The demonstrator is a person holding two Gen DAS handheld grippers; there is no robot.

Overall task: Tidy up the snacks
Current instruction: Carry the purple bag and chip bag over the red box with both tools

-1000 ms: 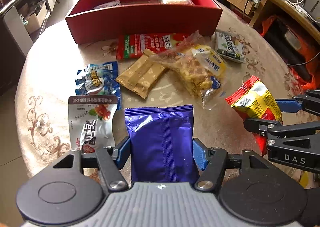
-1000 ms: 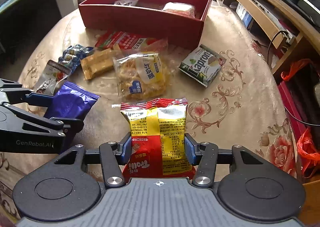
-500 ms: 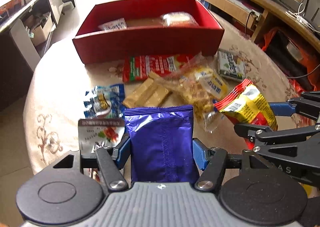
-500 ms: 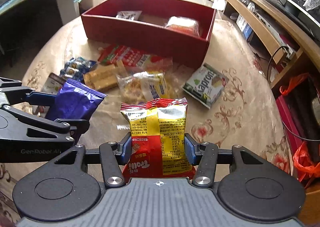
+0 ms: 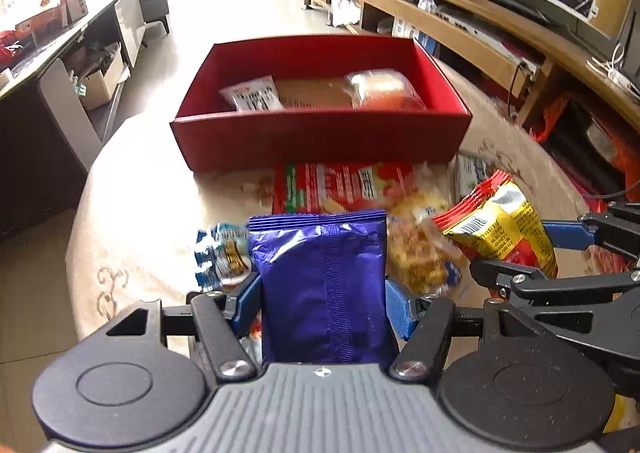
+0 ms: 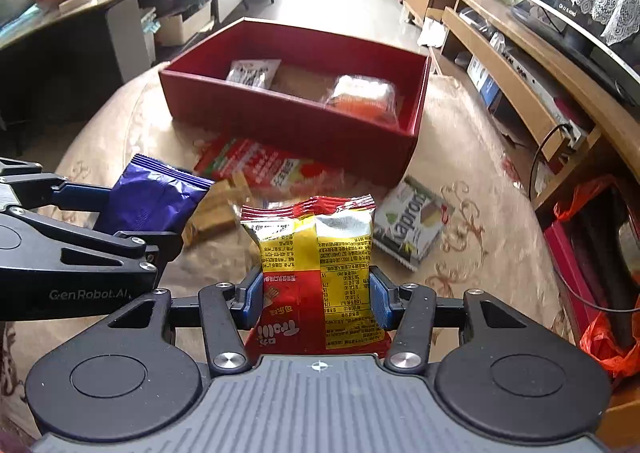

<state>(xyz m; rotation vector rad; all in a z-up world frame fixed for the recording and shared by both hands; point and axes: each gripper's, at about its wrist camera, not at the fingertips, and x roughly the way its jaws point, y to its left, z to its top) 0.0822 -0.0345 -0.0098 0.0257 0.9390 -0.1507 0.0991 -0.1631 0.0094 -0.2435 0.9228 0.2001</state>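
My left gripper (image 5: 322,303) is shut on a purple foil snack pack (image 5: 320,281) and holds it above the table; the pack also shows in the right wrist view (image 6: 154,199). My right gripper (image 6: 316,299) is shut on a red and yellow snack pack (image 6: 320,257), seen from the left wrist at the right (image 5: 504,229). A red box (image 5: 320,137) stands ahead at the table's far side (image 6: 288,125) with a white packet (image 6: 252,73) and a clear wrapped snack (image 6: 362,97) inside.
Loose snacks lie on the round patterned table between me and the box: a red flat pack (image 5: 340,185), a blue packet (image 5: 220,253), a clear bag of yellow snacks (image 5: 420,253), brown wafers (image 6: 212,209), a green and white box (image 6: 412,225). A TV cabinet (image 6: 520,85) runs along the right.
Both grippers have risen and moved forward toward the red box with their packs still held. The inside of the box shows more fully.
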